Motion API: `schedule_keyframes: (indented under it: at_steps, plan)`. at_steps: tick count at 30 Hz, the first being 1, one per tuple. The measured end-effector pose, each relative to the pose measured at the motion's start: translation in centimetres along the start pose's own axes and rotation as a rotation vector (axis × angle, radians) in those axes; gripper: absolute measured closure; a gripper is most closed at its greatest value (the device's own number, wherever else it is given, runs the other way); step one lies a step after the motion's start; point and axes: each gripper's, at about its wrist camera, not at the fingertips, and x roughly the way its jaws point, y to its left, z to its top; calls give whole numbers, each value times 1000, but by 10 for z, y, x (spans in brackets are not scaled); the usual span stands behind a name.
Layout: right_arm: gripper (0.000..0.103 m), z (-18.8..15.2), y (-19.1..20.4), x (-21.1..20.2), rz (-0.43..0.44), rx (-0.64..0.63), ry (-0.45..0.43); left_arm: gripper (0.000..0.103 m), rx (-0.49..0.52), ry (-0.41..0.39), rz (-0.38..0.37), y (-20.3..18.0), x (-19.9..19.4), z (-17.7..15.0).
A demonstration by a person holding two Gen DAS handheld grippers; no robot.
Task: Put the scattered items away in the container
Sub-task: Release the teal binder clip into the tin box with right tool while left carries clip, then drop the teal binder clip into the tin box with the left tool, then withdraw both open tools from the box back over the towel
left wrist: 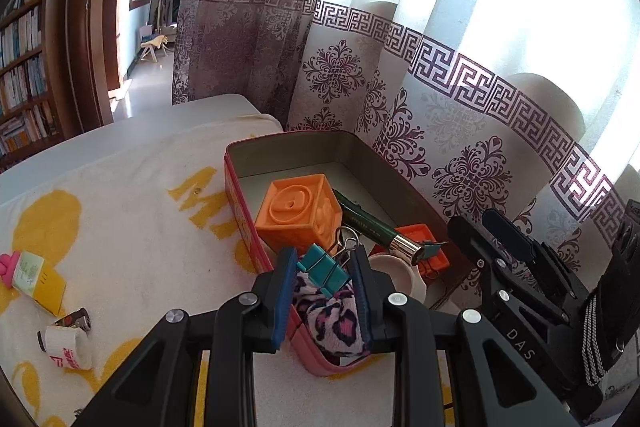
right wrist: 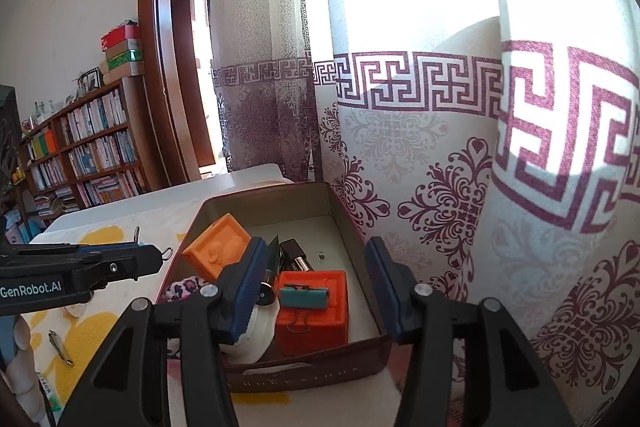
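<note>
Tin [left wrist: 244,163] on the towel, holding orange blocks. Left view: left gripper [left wrist: 325,281] clamps a teal binder clip [left wrist: 322,269] over the tin's near rim. Right view alone: right gripper [right wrist: 318,291] parted, empty, above a second clip [right wrist: 303,297] inside the tin.

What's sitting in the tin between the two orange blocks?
A dark green pen with a gold end lies between the pale orange cube and the deeper orange block inside the tin. The left wrist view shows this best.
</note>
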Motion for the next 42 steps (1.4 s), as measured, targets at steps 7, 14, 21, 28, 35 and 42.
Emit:
schedule_keyframes:
  at_steps: [7, 14, 21, 28, 35, 42]
  plan:
    - [46, -1, -4, 2, -2, 21, 10, 69, -24, 44, -37, -6, 26, 10]
    - [44, -2, -3, 0, 9, 13, 12, 30, -91, 16, -31, 9, 21, 10]
    - [42, -4, -2, 0, 12, 7, 10, 30, -108, 13, 2, 20, 7, 5]
    - [39, -6, 5, 0, 24, -18, 5, 30, -138, 20, 41, 39, -8, -6]
    - [35, -9, 16, -3, 27, -70, -27, 30, -182, 4, 90, 75, -42, -19]
    - [34, -13, 32, -10, 9, -143, -80, 30, -277, -12, 183, 133, -86, -50]
